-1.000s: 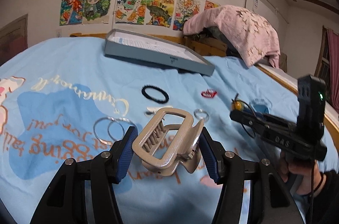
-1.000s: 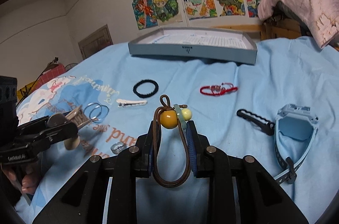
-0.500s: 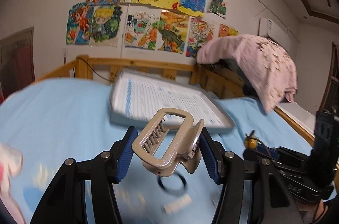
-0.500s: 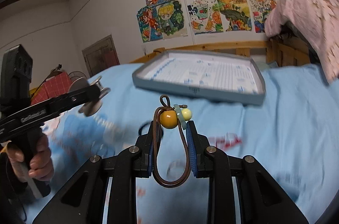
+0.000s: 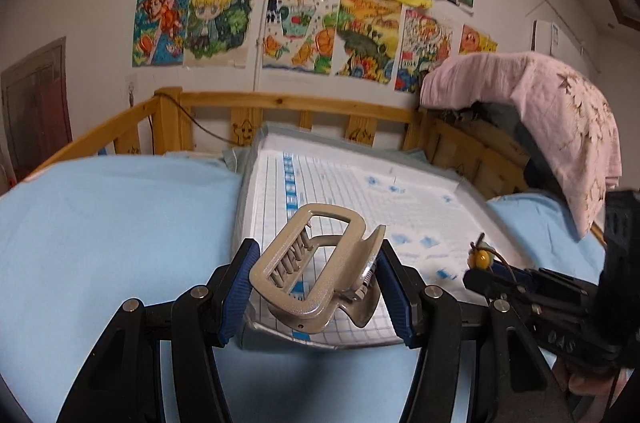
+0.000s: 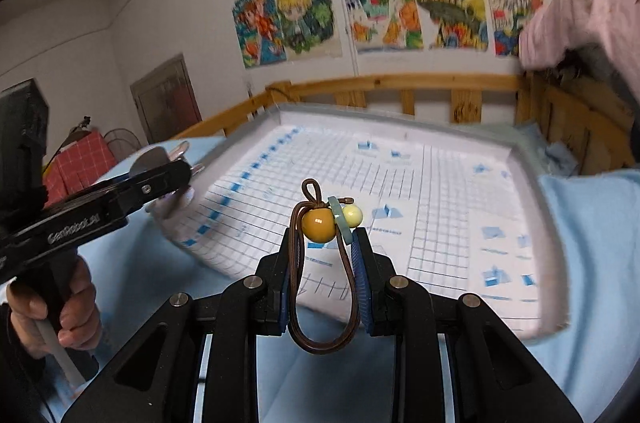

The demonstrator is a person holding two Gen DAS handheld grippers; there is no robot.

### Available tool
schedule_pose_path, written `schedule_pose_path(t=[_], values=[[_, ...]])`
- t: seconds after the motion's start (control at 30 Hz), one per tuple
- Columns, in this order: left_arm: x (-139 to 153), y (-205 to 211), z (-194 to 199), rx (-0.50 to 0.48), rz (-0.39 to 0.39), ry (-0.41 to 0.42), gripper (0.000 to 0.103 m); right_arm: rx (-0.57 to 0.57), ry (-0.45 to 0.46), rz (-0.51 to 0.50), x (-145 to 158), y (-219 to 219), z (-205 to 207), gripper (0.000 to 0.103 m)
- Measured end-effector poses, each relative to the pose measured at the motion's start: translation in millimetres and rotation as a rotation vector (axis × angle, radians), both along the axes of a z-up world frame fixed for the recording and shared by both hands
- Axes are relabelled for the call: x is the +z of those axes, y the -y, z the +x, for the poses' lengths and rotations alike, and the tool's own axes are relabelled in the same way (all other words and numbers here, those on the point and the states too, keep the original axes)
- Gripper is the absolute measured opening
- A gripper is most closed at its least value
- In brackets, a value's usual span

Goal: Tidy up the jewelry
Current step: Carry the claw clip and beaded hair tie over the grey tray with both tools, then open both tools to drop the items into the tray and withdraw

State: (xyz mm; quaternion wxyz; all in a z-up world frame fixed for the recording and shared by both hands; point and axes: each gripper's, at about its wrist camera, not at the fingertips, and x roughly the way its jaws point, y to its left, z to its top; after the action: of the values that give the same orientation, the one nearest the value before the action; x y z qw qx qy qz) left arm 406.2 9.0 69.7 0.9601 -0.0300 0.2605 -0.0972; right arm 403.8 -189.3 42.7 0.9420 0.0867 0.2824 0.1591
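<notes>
My left gripper [image 5: 316, 259] is shut on a beige hair claw clip [image 5: 320, 263] and holds it over the near edge of a grey tray [image 5: 280, 341] lined with white, blue-gridded paper. My right gripper [image 6: 323, 243] is shut on a brown hair tie with yellow beads [image 6: 318, 223] and holds it above the same tray [image 6: 550, 223]. The right gripper also shows at the right of the left wrist view [image 5: 476, 275], and the left gripper shows at the left of the right wrist view [image 6: 176, 175]. The other jewelry is out of view.
The tray lies on a light blue bedsheet [image 5: 112, 223]. A wooden bed rail [image 5: 280, 103] runs behind it. A pink blanket [image 5: 560, 119] hangs over the rail at the right. Drawings cover the wall [image 5: 304, 3].
Both grippers have moved forward from the loose jewelry on the sheet to the tray, each still holding its item. The tray now fills the view beneath them.
</notes>
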Motion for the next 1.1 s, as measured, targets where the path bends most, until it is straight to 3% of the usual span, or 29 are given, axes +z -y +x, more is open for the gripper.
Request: schedule_pose_path(t=[0.13,0.33,0.53,0.73,0.83,0.97,1.1], values=[[-11,11,-3,-0.009,0.065,-0.001,0.056,-0.019,-0.077,0.036,-18,5,10,0.023],[-22,17,-11,-0.026,0.079,-0.056,0.056,-0.018,-0.135,0.04,-39,14,-3,0.024],[-31,23,-24,-0.041,0.087,-0.12,0.056,0.015,-0.188,0.029,-46,19,-17,0.024],[-27,27,-22,-0.026,0.104,-0.117,0.057,0.018,-0.181,0.014,-39,21,-22,0.024],[-26,30,-24,-0.044,0.105,-0.106,0.066,0.007,-0.183,0.007,-38,21,-23,0.025],[-22,32,-31,-0.049,0.105,-0.076,0.077,-0.02,-0.172,-0.014,-33,27,-28,0.043],[-14,27,-42,-0.018,0.069,-0.047,0.082,-0.044,-0.138,-0.022,-23,39,-40,0.043]])
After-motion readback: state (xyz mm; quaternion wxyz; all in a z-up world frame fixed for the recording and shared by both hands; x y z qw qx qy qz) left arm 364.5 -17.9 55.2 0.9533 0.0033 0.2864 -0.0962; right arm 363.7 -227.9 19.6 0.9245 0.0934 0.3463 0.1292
